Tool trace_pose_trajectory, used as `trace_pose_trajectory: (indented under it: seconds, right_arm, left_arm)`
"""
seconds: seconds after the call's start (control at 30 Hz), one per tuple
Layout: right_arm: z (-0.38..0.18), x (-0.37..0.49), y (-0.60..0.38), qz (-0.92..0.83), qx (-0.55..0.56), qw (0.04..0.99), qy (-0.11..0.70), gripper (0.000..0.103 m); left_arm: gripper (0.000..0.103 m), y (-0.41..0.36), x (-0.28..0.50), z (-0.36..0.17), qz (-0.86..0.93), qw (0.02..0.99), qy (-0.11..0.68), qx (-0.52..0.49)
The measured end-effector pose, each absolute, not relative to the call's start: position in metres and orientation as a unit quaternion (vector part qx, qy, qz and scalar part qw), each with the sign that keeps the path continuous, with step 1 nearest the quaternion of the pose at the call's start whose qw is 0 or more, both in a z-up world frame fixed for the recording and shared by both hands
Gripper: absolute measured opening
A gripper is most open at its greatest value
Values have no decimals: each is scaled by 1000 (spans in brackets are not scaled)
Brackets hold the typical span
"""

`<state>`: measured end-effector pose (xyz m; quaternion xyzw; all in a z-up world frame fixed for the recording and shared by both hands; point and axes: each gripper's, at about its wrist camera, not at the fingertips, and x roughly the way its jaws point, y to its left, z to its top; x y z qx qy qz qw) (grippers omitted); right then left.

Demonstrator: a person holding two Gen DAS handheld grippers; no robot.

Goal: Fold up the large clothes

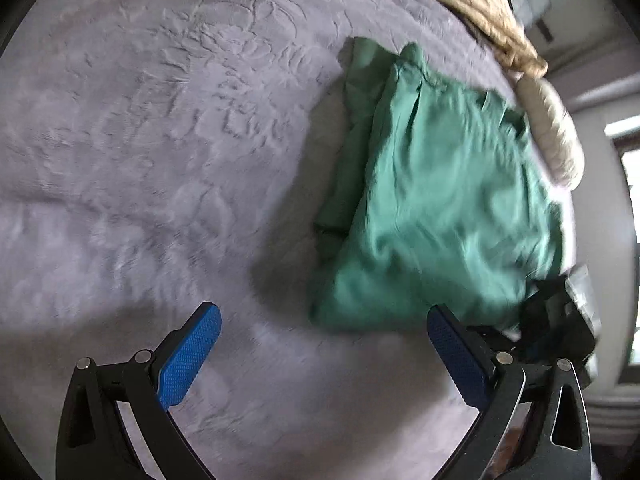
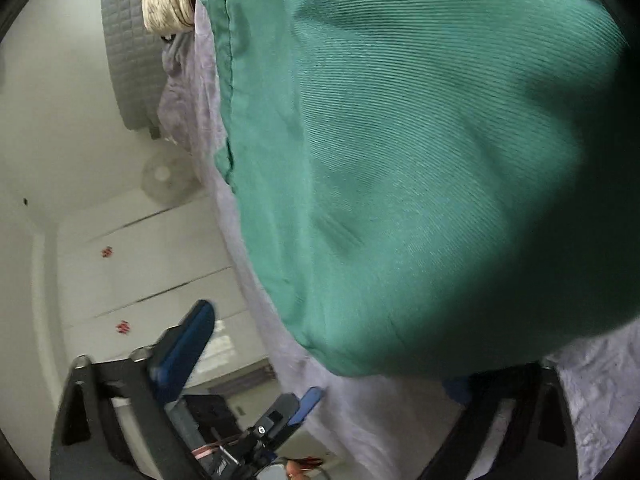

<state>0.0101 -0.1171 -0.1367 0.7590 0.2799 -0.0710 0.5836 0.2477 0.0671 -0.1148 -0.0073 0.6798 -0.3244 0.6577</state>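
The left tongs [image 1: 324,328] are wide apart, and nothing is between the two blue pads [image 1: 188,360]. They hang over the grey bed cover [image 1: 160,140]. The cover has leaf shapes pressed into it.

Just past the tip of the right-side pad lies the green cloth [image 1: 432,200]. It is folded into a long heap, with a thinner layer sticking out on the side nearer the left pad. It rests flat on the bed cover. A black tool [image 1: 560,320] sits right at the near edge of the cloth, on the right side of the left tongs. Far ahead, past the cloth, a tan bundle [image 1: 484,16] and a cream pillow [image 1: 556,136] lie at the edge of the bed.

On the right tongs [image 2: 332,344], one blue pad [image 2: 184,348] shows on the left side. The other finger is hidden under the green cloth [image 2: 420,160], so you cannot tell if these tongs are apart or together. The cloth fills most of this view, very close, and drapes over the right side of the tongs. Under it is the grey bed cover [image 2: 600,400]. The other tongs [image 2: 280,412] show low down, between the fingers. Off to the left side are white cupboard doors [image 2: 140,264].
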Motion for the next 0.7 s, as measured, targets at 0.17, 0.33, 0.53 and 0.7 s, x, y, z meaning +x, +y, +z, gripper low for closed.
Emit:
trace_pose_trajectory:
  seconds: [0.17, 0.33, 0.53, 0.7]
  right_arm:
    - [-120, 9, -122, -36, 759, 594, 262, 16]
    - [-95, 17, -125, -5, 742, 615, 266, 16]
    - [-94, 18, -123, 8, 731, 619, 286, 16]
    - [-98, 12, -124, 4, 700, 616, 361, 20]
  left_arm:
    - [103, 50, 260, -120, -361, 612, 697, -95]
    - [103, 9, 278, -133, -416, 559, 706, -124]
    - [103, -40, 271, -150, -419, 549, 720, -71]
    - [38, -58, 254, -151, -396, 584, 709, 0]
